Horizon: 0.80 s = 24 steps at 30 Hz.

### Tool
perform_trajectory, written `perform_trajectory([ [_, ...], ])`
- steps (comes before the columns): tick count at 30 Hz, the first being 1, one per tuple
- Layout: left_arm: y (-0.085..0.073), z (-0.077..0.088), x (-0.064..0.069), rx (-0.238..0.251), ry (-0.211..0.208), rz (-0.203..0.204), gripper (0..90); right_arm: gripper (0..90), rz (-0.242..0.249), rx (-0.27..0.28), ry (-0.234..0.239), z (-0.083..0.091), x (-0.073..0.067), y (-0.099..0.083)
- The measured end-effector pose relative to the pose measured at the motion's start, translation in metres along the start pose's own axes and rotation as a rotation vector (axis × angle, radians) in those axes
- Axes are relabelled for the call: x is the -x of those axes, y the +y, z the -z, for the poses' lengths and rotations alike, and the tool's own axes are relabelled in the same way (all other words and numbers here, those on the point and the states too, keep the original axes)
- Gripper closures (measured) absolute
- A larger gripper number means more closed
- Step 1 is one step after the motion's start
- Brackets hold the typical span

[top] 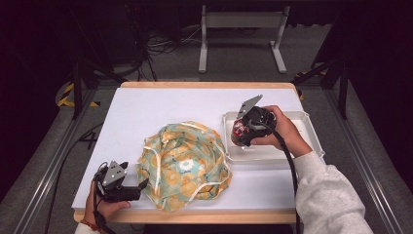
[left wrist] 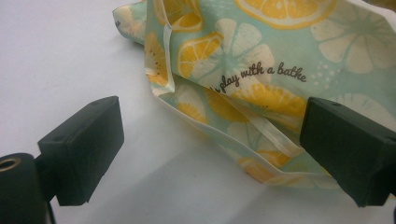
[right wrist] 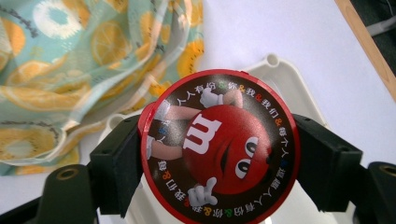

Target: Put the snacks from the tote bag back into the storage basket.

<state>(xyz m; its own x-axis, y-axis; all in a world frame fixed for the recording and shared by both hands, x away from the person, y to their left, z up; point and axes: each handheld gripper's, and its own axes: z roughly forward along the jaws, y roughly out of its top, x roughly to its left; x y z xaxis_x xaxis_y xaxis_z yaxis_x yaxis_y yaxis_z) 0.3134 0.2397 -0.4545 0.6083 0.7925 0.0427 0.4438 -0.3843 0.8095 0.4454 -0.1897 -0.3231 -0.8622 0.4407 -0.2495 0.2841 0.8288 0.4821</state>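
Observation:
A crumpled teal bag with an orange-slice print (top: 184, 165) lies on the white table top (top: 160, 105). My left gripper (top: 142, 186) rests at the bag's near left corner, open, its jaws standing wide on either side of the bag's edge (left wrist: 243, 130) without pressing it. My right gripper (top: 237, 132) is shut on a round red M&M's tin (right wrist: 219, 145), held above the left end of a white tray (top: 308, 127). The tin's lid faces the right gripper view, with a black jaw pad on each side. In the high view the tin (top: 239, 129) shows only a little.
The white tray's rim (right wrist: 273, 63) lies just right of the bag (right wrist: 88, 70). The table's wooden edge (top: 195, 216) runs along the front. A grey metal frame (top: 241, 34) stands on the floor beyond the table, and dark stands flank both sides.

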Motion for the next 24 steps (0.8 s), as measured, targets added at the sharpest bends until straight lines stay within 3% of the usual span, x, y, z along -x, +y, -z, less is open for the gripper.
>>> perform_trajectory([
  [24, -0.001, 0.001, -0.001, 0.01, -0.002, 0.008, 6.1, 24.6, -0.099, -0.089, -0.048, -0.02, 0.031, -0.027],
])
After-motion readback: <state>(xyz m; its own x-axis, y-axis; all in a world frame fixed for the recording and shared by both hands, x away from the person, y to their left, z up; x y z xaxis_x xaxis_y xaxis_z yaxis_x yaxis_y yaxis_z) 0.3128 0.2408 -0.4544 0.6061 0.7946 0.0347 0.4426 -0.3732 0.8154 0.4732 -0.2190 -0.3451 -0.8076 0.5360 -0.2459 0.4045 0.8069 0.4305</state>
